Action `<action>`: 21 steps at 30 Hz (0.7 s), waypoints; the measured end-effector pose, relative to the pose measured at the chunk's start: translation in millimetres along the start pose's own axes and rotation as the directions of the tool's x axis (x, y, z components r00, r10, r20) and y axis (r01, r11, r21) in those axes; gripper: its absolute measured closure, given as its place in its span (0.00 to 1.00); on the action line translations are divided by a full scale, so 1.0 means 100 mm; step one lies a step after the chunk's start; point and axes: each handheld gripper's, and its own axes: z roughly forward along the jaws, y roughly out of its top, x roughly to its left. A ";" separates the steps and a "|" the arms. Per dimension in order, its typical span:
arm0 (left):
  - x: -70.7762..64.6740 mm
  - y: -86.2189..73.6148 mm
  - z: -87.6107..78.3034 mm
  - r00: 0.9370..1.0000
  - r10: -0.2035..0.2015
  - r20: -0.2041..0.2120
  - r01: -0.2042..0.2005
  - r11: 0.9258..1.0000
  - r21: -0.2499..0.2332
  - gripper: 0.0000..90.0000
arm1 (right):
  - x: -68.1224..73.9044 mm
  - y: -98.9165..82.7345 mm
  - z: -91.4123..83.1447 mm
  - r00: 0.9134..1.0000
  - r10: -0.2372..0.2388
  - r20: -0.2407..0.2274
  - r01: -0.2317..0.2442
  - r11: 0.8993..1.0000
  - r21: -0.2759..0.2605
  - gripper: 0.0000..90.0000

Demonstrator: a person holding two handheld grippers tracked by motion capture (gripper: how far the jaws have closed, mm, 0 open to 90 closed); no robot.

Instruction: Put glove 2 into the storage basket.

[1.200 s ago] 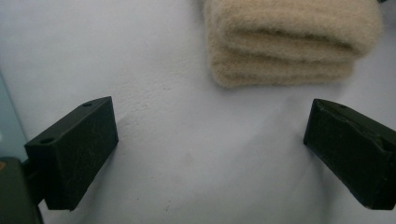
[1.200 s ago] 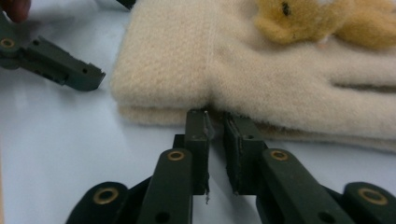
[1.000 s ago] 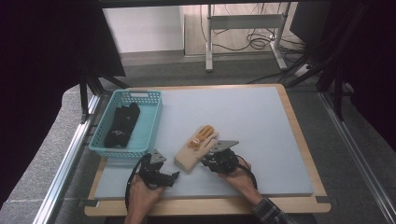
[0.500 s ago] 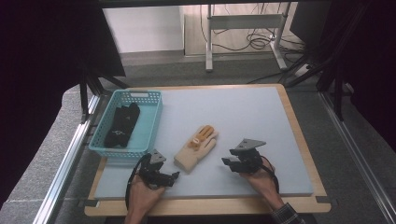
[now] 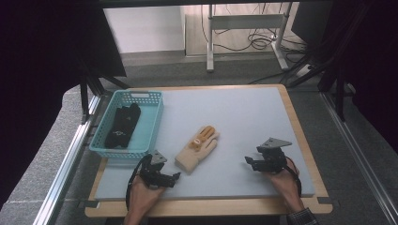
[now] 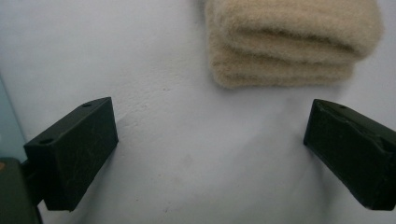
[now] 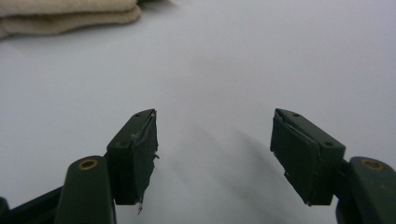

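- Far left, the blue basket (image 5: 126, 123) sits at the counter's (image 5: 244, 117) left edge; I see dark gloves (image 5: 123, 125) lying inside it, so I judge that part of the sorting done
- My left tongs (image 5: 174, 177) hover low near the front edge, just left of the beige glove (image 5: 198, 149); in the left gripper view the jaws stand wide apart with bare counter (image 6: 187, 154) between them and the folded cuff of the beige glove (image 6: 289, 42) just ahead, not touched
- The beige glove lies flat on the counter, right of the basket and apart from it, cuff toward me, fingers pointing away and to the right, an orange patch on its back; nothing grips it
- My right tongs (image 5: 251, 163) are well to the right of the glove, near the front right of the counter; a second ago they were right at the glove, so they have let go and drawn off sideways
- Their jaws have just been opening and stand apart with nothing between them; the right gripper view shows plain counter (image 7: 224, 74) ahead and the beige glove (image 7: 70, 16) off at the upper left
- My read: the glove has been laid down and released; what is left is picking it up and getting it into the basket beside the dark ones, and the left tongs look best placed for that
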 end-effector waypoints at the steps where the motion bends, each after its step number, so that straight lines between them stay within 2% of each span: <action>1: 0.00 0.00 0.00 1.000 0.000 -0.001 0.000 1.000 0.001 0.03 | -0.01 -0.01 0.01 1.000 0.002 0.003 -0.002 1.000 0.003 0.34; 4: 0.00 0.00 0.00 1.000 0.000 0.001 0.000 1.000 0.000 0.03 | -0.03 -0.07 0.07 1.000 -0.013 0.011 0.013 1.000 0.027 0.31; 15: 0.00 0.02 -0.02 1.000 0.004 0.001 -0.004 1.000 0.009 0.05 | -0.03 -0.08 0.08 1.000 -0.009 0.012 0.009 1.000 0.014 0.30; 21: -0.05 0.11 -0.07 0.999 0.012 0.032 -0.012 1.000 0.001 0.06 | -0.03 -0.08 0.08 1.000 -0.010 0.011 0.010 1.000 0.015 0.30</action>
